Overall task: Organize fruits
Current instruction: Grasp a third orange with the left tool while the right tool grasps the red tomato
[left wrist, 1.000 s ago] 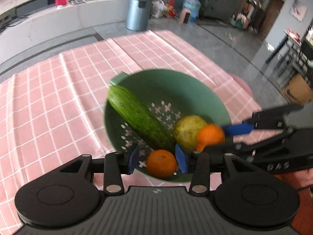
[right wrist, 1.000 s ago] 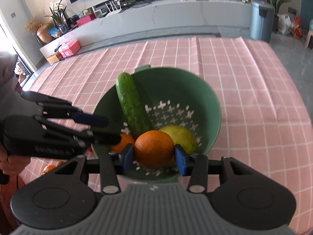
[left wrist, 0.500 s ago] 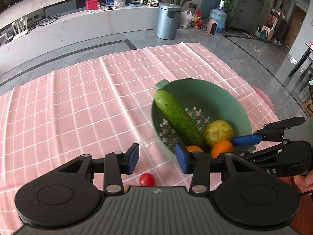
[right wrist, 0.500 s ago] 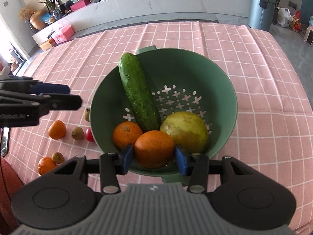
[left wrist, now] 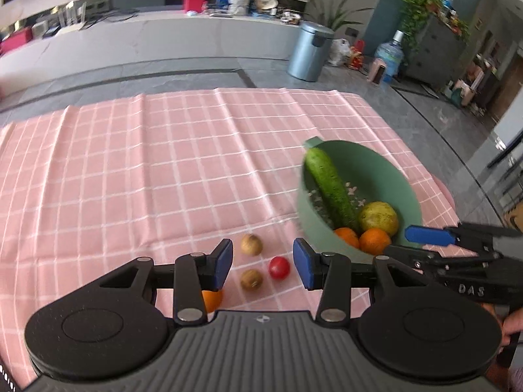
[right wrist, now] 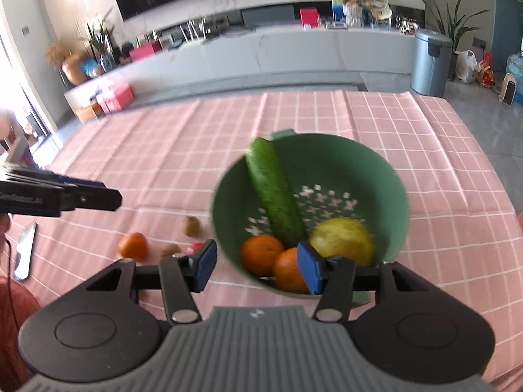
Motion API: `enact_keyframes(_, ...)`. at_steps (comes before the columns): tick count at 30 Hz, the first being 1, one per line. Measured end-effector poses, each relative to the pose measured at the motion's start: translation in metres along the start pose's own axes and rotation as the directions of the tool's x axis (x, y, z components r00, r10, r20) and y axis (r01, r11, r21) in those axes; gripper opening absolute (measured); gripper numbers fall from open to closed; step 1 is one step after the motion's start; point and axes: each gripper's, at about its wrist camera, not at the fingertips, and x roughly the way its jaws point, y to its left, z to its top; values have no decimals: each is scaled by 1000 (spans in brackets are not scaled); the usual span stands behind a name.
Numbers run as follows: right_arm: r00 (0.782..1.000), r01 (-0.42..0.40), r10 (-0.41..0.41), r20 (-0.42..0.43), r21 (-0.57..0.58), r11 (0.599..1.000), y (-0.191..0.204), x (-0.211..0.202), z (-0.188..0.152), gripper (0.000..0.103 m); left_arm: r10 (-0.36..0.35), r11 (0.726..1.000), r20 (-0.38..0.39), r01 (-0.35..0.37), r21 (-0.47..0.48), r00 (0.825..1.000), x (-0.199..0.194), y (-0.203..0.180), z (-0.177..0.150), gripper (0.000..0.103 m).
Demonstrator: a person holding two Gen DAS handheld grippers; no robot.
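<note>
Leftmost on the pink checked cloth (left wrist: 163, 163) covering the bench: a loose mandarin (right wrist: 132, 245), then two small brown fruits (left wrist: 251, 245) and a cherry tomato (left wrist: 279, 268), all still outside and just left of the green colander (left wrist: 392, 176). Above that cluster, the left gripper (left wrist: 263, 266), jaws spread and pinching nothing, with the tomato and one brown fruit showing through the gap below. Further right, inside the colander: a cucumber (left wrist: 330, 189) leaning on the far rim, two oranges (left wrist: 375, 241) at the near wall, a yellow-green fruit (left wrist: 379, 219) beside them. Over the near rim, the right gripper (right wrist: 258, 268), jaws just opened wider, one orange low in the gap but not pressed by either pad. Probably about halfway through, with the small fruit left to collect. Risks from here: crushing the soft tomato with too hard a squeeze; flicking a round brown fruit across the cloth by closing off-centre; catching two neighbours at once, given how close together they lie; clipping the colander rim or the other gripper on the way across and tipping the cucumber out.
</note>
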Motion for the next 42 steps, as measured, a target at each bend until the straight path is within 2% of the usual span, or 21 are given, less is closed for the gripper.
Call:
enact_keyframes(4,999,-9,9,38,2,1000,24,1,-11,46,28,999,-7,-28,-34,1000,-4,15,-10,51)
enact_keyframes(9,998,-19,20,57,-20,1000,51,12,-24,42,21,999,14,-21,-41,1000,-2,26,-25,51)
enact_keyframes(13,999,-49,49,18,-14,999,63,33,-29,34,35,999,-9,-35,-33,999,10,31,-33,51)
enact_keyframes(18,999,-45,45,-4,-80,996,79,57,-31,33,52,998,-43,-54,-38,998,29,38,-40,51)
enact_keyframes(25,1000,29,-30,-2,-126,992,79,85,-32,32,73,997,-63,-75,-35,995,51,45,-47,51)
enact_keyframes(33,998,58,-60,-16,-104,993,71,113,-33,31,68,998,-64,-69,-10,996,65,47,-55,55)
enact_keyframes(42,999,32,-34,-21,-84,996,66,128,-34,30,28,999,-68,-29,-16,997,76,48,-55,55)
